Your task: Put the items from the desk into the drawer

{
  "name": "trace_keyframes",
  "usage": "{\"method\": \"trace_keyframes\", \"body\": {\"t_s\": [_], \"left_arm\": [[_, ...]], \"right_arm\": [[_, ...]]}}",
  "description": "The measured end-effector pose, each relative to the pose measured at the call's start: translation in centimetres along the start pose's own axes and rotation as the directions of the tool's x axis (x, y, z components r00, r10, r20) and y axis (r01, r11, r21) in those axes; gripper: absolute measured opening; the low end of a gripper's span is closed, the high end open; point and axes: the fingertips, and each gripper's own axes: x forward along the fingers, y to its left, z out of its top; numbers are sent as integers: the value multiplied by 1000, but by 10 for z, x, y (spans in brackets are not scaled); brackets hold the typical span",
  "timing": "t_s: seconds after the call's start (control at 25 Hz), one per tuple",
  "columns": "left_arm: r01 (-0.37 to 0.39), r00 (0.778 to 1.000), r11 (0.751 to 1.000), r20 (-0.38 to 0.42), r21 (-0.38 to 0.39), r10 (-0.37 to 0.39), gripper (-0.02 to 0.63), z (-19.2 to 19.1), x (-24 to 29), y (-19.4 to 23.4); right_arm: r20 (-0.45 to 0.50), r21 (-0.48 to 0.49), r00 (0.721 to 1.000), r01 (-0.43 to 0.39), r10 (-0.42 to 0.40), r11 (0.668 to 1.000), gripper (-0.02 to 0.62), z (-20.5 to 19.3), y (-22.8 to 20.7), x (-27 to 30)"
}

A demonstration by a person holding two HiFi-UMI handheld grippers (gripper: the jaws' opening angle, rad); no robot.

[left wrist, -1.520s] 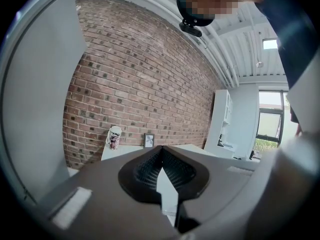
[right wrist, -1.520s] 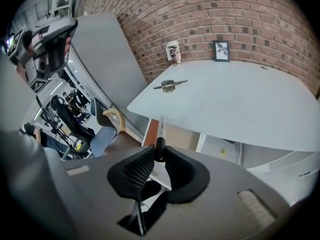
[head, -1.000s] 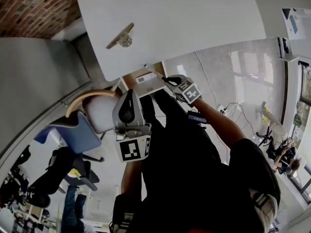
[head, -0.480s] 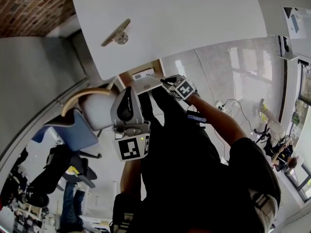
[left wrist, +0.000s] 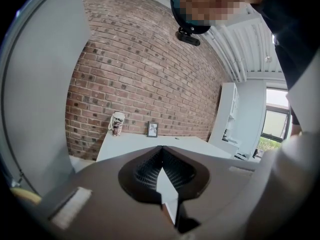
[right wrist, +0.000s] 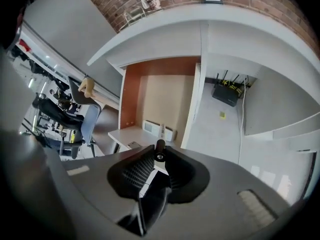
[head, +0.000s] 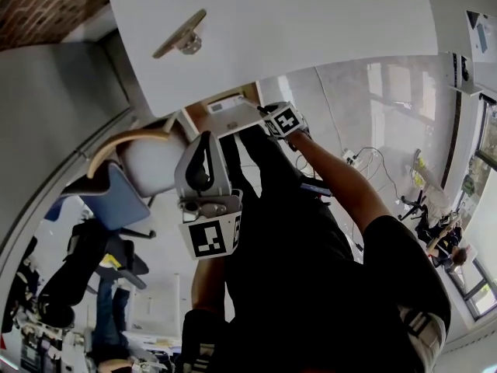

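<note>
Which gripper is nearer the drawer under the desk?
Right. The right gripper, clamping a dark slim object, hangs at the edge of the drawer. The left gripper, jaws together, is back by the person's body, clear of it.

Daylight, bright: window [head: 488, 127] right of right gripper [head: 262, 113]; sheen on floor [head: 388, 103] beside it. Fisheye curvature throughout; black corners; gripper bodies nearest lens blurred.
</note>
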Motion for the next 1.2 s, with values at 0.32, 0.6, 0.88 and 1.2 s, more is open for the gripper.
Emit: {"method": "trace_keyframes", "body": {"t_s": [0.32, 0.6, 0.88, 1.2], "left_arm": [[-13, 1000, 1000, -19, -17, 13, 15, -19, 4, 8], [-27, 998, 999, -49, -40, 25, 15, -40, 3, 20], [-37, 997, 998, -65, -45, 34, 15, -46, 7, 29], [-50, 996, 997, -72, -54, 46, 15, -54, 9, 41]], "right_arm": [[-60, 141, 997, 59, -51, 988, 71, -16, -21, 44], [-60, 206, 992, 118, -108, 971, 71, -17, -37, 61], [-74, 250, 992, 116, -101, 961, 71, -20, -31, 74], [-98, 280, 992, 105, -81, 954, 71, -42, -23, 89]]}}
